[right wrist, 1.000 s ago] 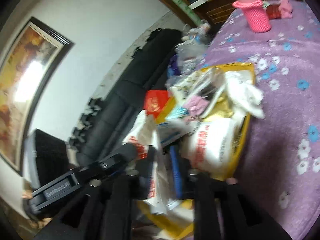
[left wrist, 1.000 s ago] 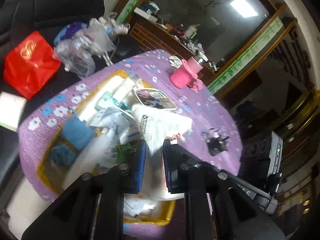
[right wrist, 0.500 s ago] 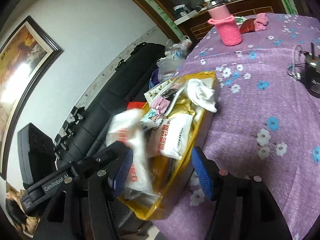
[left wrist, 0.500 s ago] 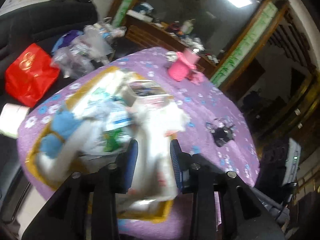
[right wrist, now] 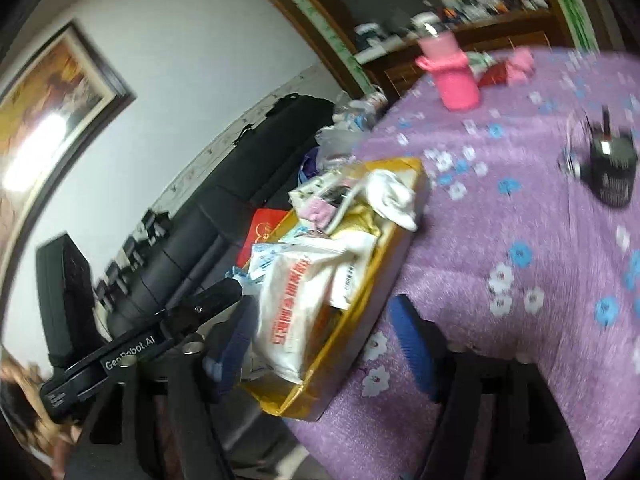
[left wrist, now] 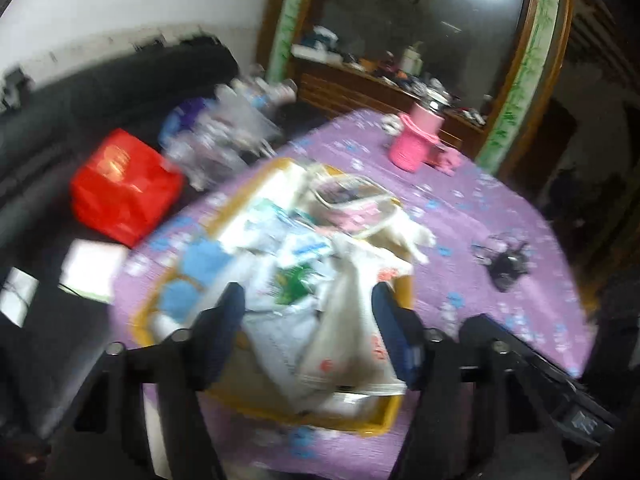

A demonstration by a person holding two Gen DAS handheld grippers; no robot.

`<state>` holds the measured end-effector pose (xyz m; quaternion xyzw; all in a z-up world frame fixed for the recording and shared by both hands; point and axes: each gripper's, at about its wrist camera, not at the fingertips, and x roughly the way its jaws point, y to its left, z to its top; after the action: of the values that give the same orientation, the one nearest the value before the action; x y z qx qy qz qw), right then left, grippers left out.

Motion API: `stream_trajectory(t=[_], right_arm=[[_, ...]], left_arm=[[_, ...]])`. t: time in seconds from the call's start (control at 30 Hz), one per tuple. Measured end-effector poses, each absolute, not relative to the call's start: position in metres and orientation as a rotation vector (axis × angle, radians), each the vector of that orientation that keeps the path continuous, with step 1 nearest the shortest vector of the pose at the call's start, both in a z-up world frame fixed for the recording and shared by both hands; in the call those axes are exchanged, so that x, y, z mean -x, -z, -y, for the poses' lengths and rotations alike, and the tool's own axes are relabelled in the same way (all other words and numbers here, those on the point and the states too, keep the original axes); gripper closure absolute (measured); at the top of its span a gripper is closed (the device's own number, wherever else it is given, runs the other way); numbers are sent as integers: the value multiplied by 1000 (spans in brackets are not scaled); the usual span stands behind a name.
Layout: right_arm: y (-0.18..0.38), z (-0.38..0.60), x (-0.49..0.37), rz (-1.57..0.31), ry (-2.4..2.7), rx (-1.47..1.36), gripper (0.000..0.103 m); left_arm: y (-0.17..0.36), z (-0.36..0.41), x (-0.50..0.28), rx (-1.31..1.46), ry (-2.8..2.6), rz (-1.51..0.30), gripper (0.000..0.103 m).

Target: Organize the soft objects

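Now we see both pairs of jaws spread wide and empty: our left gripper [left wrist: 308, 330] and right gripper [right wrist: 324, 344] frame the soft packets [right wrist: 296, 292] heaped in the yellow tray [right wrist: 404, 236] just ahead. Beyond lie the purple flowered tablecloth [right wrist: 540, 220], a pink bottle [left wrist: 416, 140] and a black sofa [left wrist: 120, 76]. The red print on the packets is too blurred to read; "GenRobot.AI" shows on the left gripper.

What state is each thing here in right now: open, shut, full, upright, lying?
Left gripper: open, holding nothing.
Right gripper: open, holding nothing.
Yellow tray: heaped full with soft packets.
White bag: lying in the tray.
White cloth: draped over the tray's rim.
Pink bottle: upright.
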<state>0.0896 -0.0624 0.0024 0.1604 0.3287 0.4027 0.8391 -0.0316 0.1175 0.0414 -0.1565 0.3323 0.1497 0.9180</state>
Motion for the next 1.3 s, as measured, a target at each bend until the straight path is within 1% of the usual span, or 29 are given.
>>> stream_trajectory(t=[0.03, 0.1, 0.17, 0.33, 0.7, 0.87, 1.3], right_arm=[[-6, 61, -85, -675, -852, -307, 21], [-13, 56, -77, -645, -842, -252, 9], [-15, 54, -70, -620, -832, -214, 6], [-21, 49, -57, -602, -774, -145, 6], [-27, 35, -54, -619, -753, -56, 6], [-27, 31, -54, -651, -788, -59, 6], [-26, 29, -53, -660, -757, -35, 6]], left_arm=[[-43, -116, 34, 296, -326, -673, 37], [-45, -114, 35, 256, -361, -679, 35], [-44, -113, 32, 241, -358, -720, 35], [-43, -112, 34, 183, -401, -716, 35], [-46, -125, 41, 203, -445, -720, 35], [-47, -126, 46, 196, -465, -715, 35], [-45, -126, 45, 194, -466, -725, 35]])
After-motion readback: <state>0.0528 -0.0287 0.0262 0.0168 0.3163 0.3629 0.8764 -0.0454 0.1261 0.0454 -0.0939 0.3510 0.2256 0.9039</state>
